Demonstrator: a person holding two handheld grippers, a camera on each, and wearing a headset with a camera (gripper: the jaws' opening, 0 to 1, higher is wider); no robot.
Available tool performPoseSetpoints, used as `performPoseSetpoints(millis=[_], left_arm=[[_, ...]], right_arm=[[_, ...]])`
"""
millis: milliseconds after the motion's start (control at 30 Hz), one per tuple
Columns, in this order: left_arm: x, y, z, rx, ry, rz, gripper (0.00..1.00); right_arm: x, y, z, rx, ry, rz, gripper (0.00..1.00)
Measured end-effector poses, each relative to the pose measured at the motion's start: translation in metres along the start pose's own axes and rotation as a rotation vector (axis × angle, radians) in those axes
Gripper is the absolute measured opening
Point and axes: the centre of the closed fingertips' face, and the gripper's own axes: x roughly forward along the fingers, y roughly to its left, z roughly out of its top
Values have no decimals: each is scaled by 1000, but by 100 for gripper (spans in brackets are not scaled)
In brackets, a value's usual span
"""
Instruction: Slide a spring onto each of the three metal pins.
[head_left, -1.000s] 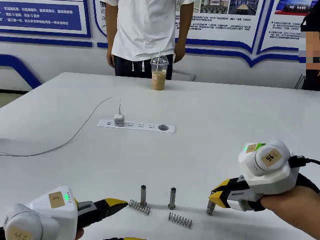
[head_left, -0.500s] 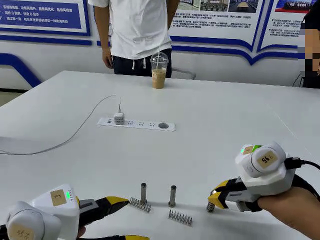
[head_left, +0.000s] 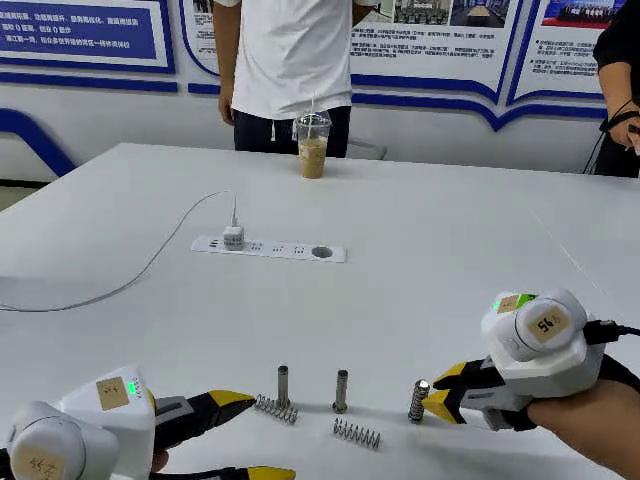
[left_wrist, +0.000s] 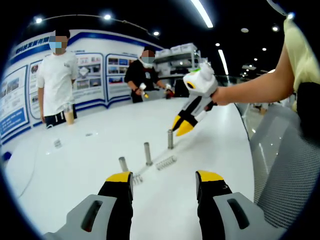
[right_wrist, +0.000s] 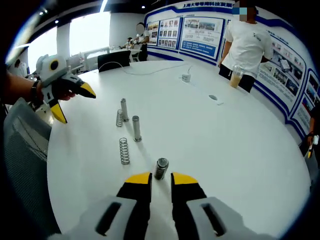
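Observation:
Three metal pins stand in a row near the table's front edge. The left pin (head_left: 283, 386) and the middle pin (head_left: 341, 391) are bare. The right pin (head_left: 418, 400) has a spring around it. One loose spring (head_left: 276, 408) lies against the left pin's foot. Another loose spring (head_left: 357, 433) lies in front of the middle pin. My right gripper (head_left: 440, 392) sits just right of the sprung pin (right_wrist: 161, 168), jaws slightly apart and holding nothing. My left gripper (head_left: 250, 435) hovers wide open to the left of the pins (left_wrist: 147, 153).
Farther back on the white table (head_left: 450, 260) lie a power strip (head_left: 268, 249) with a white charger (head_left: 233, 238) and its cable. An iced drink cup (head_left: 313, 145) stands at the far edge, and a person (head_left: 290, 60) stands behind it.
My right gripper has come off the spring on the right pin and backed a little to the right. The left gripper has hardly moved. The head camera has shifted slightly.

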Motion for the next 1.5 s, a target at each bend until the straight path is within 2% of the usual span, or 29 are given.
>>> performPoseSetpoints(millis=[233,467,833,1100,1500], left_arm=[[1,-1,2,3,-4,-2,51],[1,0,3,4,-4,-3,51],[2,-1,3,5,0,-6,50],[3,-2,3,6,2,-8,50],[3,-4,1,2,8,-10,49]], right_arm=[[-1,13,-5,-8,8,19,16],[3,28,-2,-18,5,48,16],[24,52,6,-64,8,114,15],[39,59,11,-60,7,148,15],[53,62,5,-57,39,170,14]])
